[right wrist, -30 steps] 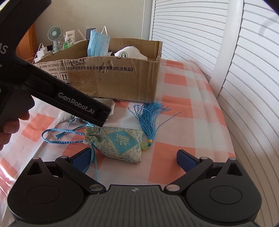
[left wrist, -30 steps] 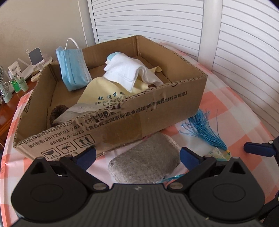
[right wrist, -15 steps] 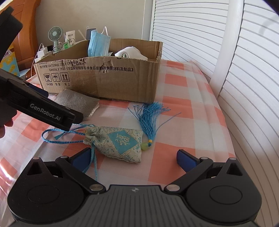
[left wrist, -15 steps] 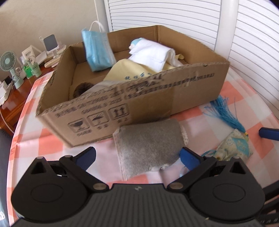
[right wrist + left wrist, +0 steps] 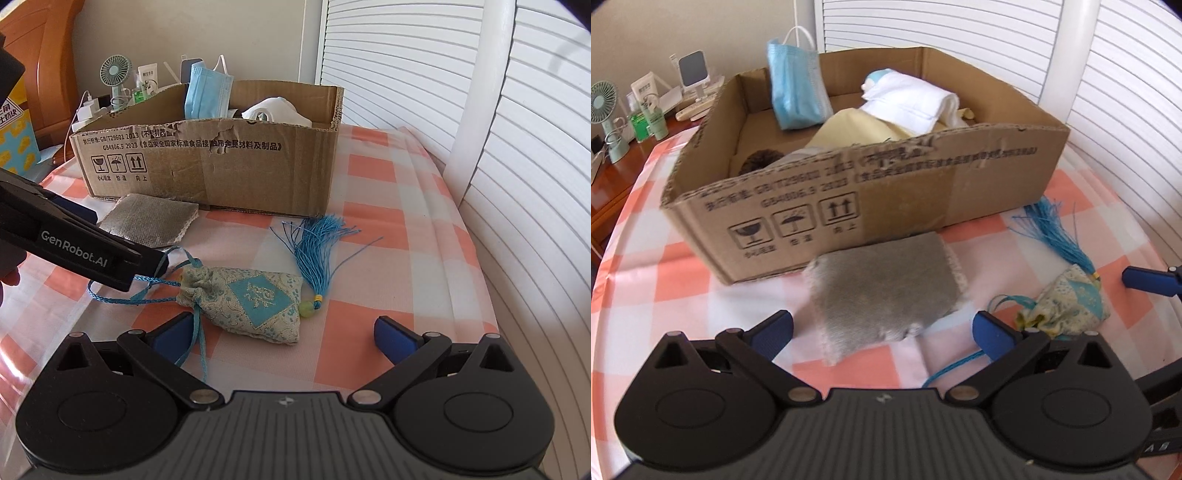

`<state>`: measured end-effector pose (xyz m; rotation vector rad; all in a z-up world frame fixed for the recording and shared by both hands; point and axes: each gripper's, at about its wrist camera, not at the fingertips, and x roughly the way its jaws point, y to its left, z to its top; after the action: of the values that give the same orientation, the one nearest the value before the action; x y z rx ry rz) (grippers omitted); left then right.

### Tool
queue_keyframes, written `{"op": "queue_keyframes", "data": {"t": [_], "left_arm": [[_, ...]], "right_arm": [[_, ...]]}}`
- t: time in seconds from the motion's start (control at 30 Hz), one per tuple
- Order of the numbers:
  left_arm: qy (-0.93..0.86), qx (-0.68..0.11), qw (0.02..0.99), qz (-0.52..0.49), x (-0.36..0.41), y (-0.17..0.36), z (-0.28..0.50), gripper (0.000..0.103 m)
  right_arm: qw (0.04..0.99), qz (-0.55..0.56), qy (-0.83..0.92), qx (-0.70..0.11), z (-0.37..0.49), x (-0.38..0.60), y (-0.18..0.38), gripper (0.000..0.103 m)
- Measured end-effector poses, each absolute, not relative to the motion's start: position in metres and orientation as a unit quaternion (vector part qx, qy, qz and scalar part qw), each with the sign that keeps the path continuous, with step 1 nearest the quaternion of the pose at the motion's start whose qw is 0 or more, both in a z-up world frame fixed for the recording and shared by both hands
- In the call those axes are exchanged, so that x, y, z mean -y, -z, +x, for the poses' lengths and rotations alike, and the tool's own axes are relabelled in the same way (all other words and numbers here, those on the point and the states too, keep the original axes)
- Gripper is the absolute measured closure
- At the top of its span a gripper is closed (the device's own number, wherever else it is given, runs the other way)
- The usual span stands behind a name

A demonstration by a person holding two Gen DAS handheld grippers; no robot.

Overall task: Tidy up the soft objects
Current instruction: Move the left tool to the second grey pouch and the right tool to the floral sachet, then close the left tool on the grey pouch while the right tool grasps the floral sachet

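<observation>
The left gripper (image 5: 882, 328) hovers low over the checked cloth (image 5: 665, 266) that covers the bench, its jaws wide apart and holding nothing. Between the blue fingertips (image 5: 775, 326), toward 12 o'clock, lies the grey pouch (image 5: 886, 288), flat on the cloth with its far edge just beside, perhaps touching, the near wall of the cardboard box (image 5: 905, 199). The pouch's frayed side edges sit inside the span of the jaws, with bare cloth on both flanks.

The box stands open-topped; a blue face mask (image 5: 798, 88) hangs over its far-left rim, and a white folded cloth (image 5: 912, 101) and a yellow cloth (image 5: 857, 125) lie inside, leaving free floor at the box's left end.

The right gripper (image 5: 284, 332) also has its jaws spread and empty. At 11 o'clock from it lies the embroidered sachet (image 5: 251, 299), its blue cord (image 5: 122, 299) trailing toward 9 o'clock under the left gripper's black finger (image 5: 88, 258), its blue tassel (image 5: 317, 243) fanned toward 12 o'clock, near the box corner. The sachet lies closer to the right gripper's left fingertip (image 5: 173, 332); open checked cloth stretches from 1 to 3 o'clock up to the bench's right edge by the white louvred shutters (image 5: 517, 147).
</observation>
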<state>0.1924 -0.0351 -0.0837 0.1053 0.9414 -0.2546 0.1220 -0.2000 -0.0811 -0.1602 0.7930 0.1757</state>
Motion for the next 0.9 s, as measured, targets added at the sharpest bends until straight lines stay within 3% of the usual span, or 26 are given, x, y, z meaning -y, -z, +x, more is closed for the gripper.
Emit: {"op": "queue_keyframes", "data": {"t": [0.9], "left_arm": [[0.054,-0.449,0.892,0.017,0.02,0.084,0.206,0.0]], "right_arm": [[0.908,-0.095,-0.14,-0.382,0.12,0.18,0.081,0.0]]}}
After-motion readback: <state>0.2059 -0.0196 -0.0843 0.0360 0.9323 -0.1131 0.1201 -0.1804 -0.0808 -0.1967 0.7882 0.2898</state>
